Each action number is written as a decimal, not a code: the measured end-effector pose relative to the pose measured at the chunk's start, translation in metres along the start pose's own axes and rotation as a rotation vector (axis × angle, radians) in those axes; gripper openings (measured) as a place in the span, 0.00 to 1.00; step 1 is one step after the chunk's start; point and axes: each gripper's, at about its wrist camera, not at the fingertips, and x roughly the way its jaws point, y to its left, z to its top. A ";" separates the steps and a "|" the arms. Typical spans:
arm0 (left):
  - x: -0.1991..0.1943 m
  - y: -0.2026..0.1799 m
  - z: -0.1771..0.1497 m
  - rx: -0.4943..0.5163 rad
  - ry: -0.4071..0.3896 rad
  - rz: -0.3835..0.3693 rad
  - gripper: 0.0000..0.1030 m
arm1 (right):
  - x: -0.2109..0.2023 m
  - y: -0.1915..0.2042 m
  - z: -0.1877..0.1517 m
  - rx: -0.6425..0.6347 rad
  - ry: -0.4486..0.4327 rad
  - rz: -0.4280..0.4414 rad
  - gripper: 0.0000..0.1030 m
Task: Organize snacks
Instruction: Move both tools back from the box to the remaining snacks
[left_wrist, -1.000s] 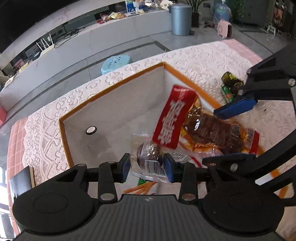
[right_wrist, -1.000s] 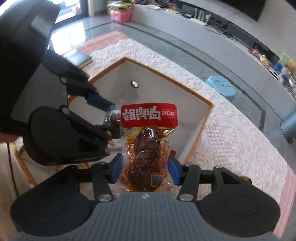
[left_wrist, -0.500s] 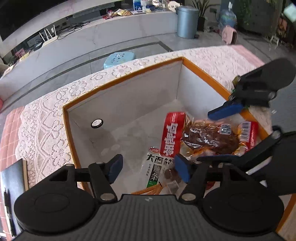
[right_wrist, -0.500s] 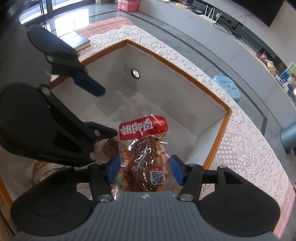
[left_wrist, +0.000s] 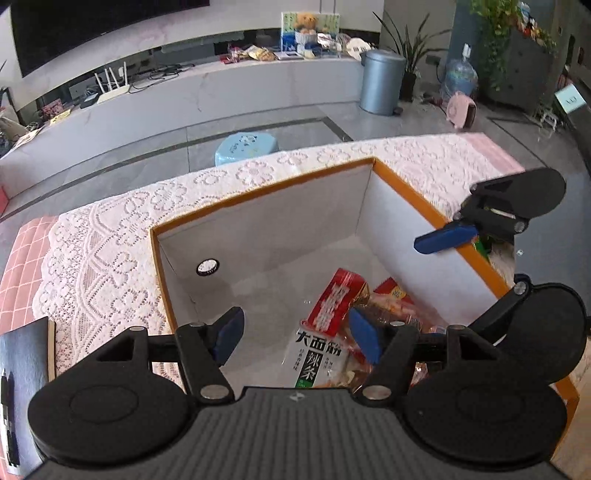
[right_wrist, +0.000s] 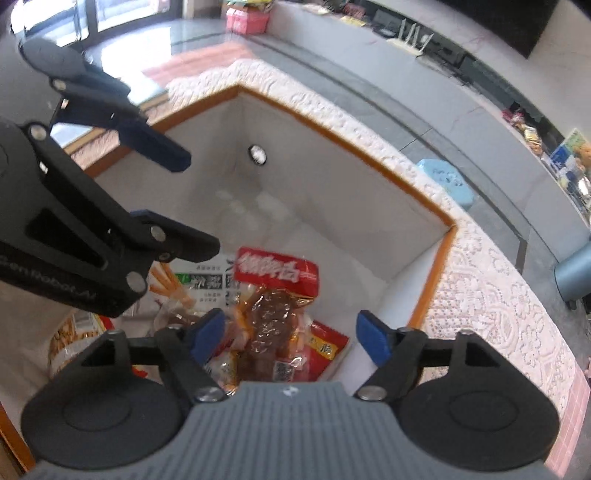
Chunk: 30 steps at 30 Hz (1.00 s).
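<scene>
Right wrist view shows me my right gripper spread wide and empty above the box, the glossy red-topped meat packet lying loose inside on the crinkly pile of snack bags, so I judge this drop done. My left gripper is likewise spread and holding nothing, hovering over the white-and-green strip snack bag on the smooth pale floor of the orange-rimmed box. At least one dark wrapper seems to wait outside on the lace tablecloth, so some sorting is probably left.
</scene>
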 end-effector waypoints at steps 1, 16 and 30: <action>-0.001 0.000 0.001 -0.007 -0.004 -0.003 0.75 | -0.003 -0.002 -0.001 0.015 -0.010 0.000 0.75; -0.008 0.009 0.007 -0.094 -0.046 -0.001 0.74 | -0.029 -0.038 -0.022 0.327 -0.171 0.093 0.75; -0.018 -0.022 -0.004 0.043 0.017 0.033 0.74 | -0.072 -0.046 -0.039 0.311 -0.216 0.040 0.76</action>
